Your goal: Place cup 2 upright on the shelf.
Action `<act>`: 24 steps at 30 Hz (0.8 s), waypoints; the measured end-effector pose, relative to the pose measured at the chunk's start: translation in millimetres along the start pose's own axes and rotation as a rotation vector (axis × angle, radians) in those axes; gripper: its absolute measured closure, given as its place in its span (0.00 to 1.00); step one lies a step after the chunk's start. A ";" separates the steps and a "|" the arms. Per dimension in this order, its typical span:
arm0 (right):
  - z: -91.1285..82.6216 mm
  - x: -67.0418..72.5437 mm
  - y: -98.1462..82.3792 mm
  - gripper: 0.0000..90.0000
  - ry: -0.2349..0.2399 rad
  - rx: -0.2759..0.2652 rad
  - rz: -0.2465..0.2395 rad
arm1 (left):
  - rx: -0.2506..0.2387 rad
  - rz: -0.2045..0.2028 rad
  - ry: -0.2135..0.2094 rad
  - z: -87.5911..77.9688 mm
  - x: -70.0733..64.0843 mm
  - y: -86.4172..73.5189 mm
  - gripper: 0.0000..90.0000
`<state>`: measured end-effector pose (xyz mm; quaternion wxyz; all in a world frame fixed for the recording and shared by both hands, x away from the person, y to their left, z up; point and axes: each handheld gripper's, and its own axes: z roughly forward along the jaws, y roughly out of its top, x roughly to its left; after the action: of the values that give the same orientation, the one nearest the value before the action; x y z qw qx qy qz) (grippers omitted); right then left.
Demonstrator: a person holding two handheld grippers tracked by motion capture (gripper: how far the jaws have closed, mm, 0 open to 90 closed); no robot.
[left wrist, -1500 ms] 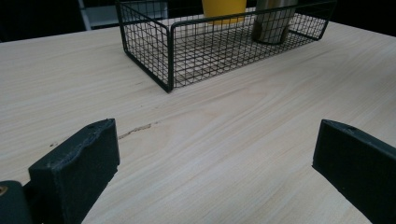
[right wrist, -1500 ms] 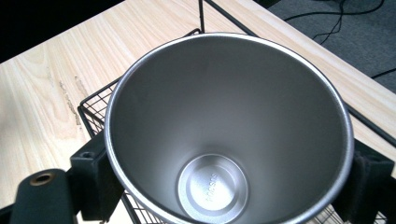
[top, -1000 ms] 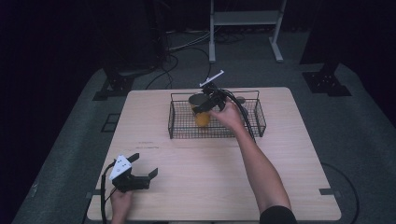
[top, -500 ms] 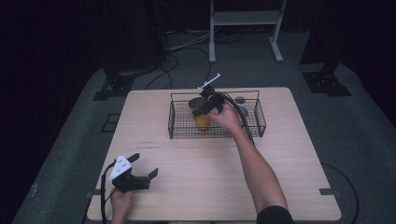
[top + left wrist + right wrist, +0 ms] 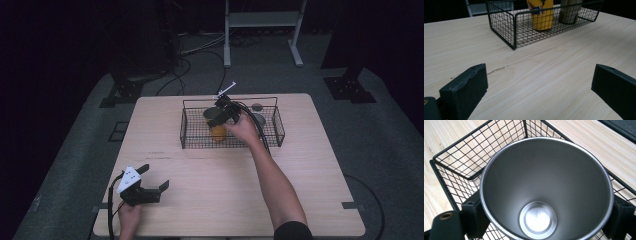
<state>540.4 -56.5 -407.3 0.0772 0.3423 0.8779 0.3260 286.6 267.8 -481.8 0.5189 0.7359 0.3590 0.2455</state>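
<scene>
A black wire basket (image 5: 185, 131) (image 5: 499, 22) stands at the far middle of the wooden table (image 5: 310, 165). In it a yellow cup (image 5: 218, 133) (image 5: 544, 18) with a steel inside (image 5: 544, 185) stands upright. My right gripper (image 5: 219, 120) (image 5: 546, 216) comes down on it from above. Its jaws sit against the cup's two sides, shut on it. My left gripper (image 5: 156, 176) (image 5: 539, 87) rests near the table's front left corner, jaws wide apart with only bare wood between them.
A second, plain steel cup (image 5: 259, 120) (image 5: 570, 12) stands in the basket to the right of the yellow one, close to my right hand. A small round dark thing (image 5: 256, 106) lies near the basket's far wall. Dark floor, cables and stands surround the table.
My right hand has shifted only slightly over the basket, still around the yellow cup. The left gripper has not moved.
</scene>
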 end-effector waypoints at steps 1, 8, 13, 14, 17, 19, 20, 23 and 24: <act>0.0 0.5 -0.7 0.14 -0.002 -0.005 -0.004 | 0.000 0.000 0.000 -0.1 0.0 0.0 0.00; -2.0 3.5 -7.7 0.14 -0.001 -0.021 -0.011 | 0.001 0.004 -0.001 0.3 -0.2 0.1 0.00; -3.4 7.3 -11.3 0.14 -0.009 -0.024 -0.032 | 0.002 -0.001 -0.003 0.7 -0.5 0.0 0.00; -3.5 8.3 -12.5 0.14 -0.013 -0.028 -0.038 | 0.002 -0.001 -0.003 0.7 -0.5 0.0 0.00; -3.6 10.1 -15.0 0.14 -0.015 -0.037 -0.046 | 0.004 0.004 -0.003 0.6 -0.6 0.1 0.00; -3.4 11.8 -16.5 0.14 -0.006 -0.044 -0.046 | 0.003 0.005 -0.004 0.6 -0.7 0.1 0.00; -3.5 12.8 -16.8 0.14 -0.013 -0.044 -0.050 | 0.003 0.005 -0.004 0.6 -0.8 0.1 0.00; -3.3 15.5 -17.1 0.14 -0.019 -0.038 -0.062 | 0.004 0.004 -0.004 0.7 -0.6 0.1 0.00; -3.1 16.0 -17.0 0.14 -0.022 -0.036 -0.067 | 0.004 0.003 -0.004 0.7 -0.6 0.1 0.00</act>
<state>517.9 -57.0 -414.1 0.1040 0.3147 0.8819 0.3352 286.8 266.9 -481.9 0.5178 0.7379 0.3572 0.2444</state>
